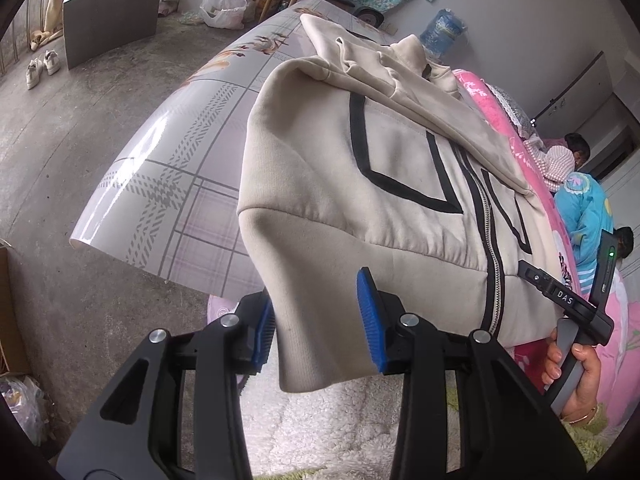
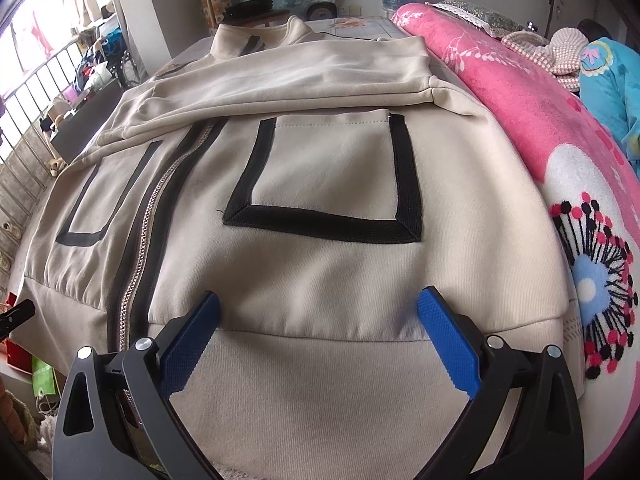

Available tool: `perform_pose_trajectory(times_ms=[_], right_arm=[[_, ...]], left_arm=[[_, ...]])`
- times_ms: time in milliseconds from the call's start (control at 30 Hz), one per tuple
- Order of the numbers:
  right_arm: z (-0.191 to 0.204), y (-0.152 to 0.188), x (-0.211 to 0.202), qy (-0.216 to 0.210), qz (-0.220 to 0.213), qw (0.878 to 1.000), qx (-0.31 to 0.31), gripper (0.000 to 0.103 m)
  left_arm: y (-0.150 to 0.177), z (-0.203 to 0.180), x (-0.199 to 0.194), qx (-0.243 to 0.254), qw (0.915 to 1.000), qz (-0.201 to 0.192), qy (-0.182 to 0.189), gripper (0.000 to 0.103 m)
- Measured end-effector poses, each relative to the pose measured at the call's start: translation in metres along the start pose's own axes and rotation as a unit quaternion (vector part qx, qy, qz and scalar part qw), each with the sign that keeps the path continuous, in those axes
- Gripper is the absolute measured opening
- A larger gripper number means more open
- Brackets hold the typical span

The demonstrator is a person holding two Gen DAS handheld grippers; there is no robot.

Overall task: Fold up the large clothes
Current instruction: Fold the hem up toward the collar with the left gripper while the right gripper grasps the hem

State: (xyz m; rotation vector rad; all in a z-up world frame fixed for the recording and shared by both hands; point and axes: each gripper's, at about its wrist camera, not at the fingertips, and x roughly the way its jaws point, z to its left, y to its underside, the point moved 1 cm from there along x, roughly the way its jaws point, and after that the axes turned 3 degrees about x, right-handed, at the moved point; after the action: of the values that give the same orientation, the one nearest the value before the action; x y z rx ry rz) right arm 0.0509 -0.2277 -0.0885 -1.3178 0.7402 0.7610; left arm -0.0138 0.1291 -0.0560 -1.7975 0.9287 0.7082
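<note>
A beige zip jacket with black-edged pockets lies front up on the plaid table cover. Its sleeves are folded across the chest. The hem hangs over the near edge. My left gripper stands at the jacket's left hem corner. Its jaws are partly apart, with the hanging corner showing in the gap and running on behind the right finger; I see no pinch. My right gripper is wide open just above the hem band, right of the zipper, and holds nothing. A hand grasps that gripper's handle.
A pink flowered blanket lies along the jacket's right side. A person in blue lies beyond it. A white fluffy rug is below the table edge. On the concrete floor to the left are shoes, a grey board and a plastic bag.
</note>
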Motion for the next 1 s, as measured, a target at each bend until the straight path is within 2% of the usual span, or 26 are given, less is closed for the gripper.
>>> perform_pose_trajectory(times_ms=[333, 567, 767, 867, 1000], right_arm=[[-0.005, 0.013, -0.021, -0.004, -0.017, 1.000, 0.005, 0.096], [-0.035, 0.034, -0.041, -0.023, -0.023, 0.999, 0.039, 0.096], [-0.071, 0.048, -0.065, -0.051, -0.031, 0.994, 0.094, 0.096], [-0.086, 0.049, -0.078, -0.043, -0.044, 0.992, 0.112, 0.096], [-0.099, 0.047, -0.091, -0.035, -0.056, 0.990, 0.126, 0.090]], left_arm=[[0.000, 0.001, 0.001, 0.000, 0.9999, -0.001, -0.016, 0.034], [0.004, 0.004, -0.003, -0.005, 0.9994, -0.004, -0.034, 0.029], [0.003, 0.003, -0.004, 0.003, 0.9983, -0.009, -0.057, 0.019], [0.003, 0.003, -0.005, 0.007, 0.9981, -0.010, -0.061, 0.018], [0.005, 0.005, -0.005, 0.003, 0.9980, -0.007, -0.063, 0.018]])
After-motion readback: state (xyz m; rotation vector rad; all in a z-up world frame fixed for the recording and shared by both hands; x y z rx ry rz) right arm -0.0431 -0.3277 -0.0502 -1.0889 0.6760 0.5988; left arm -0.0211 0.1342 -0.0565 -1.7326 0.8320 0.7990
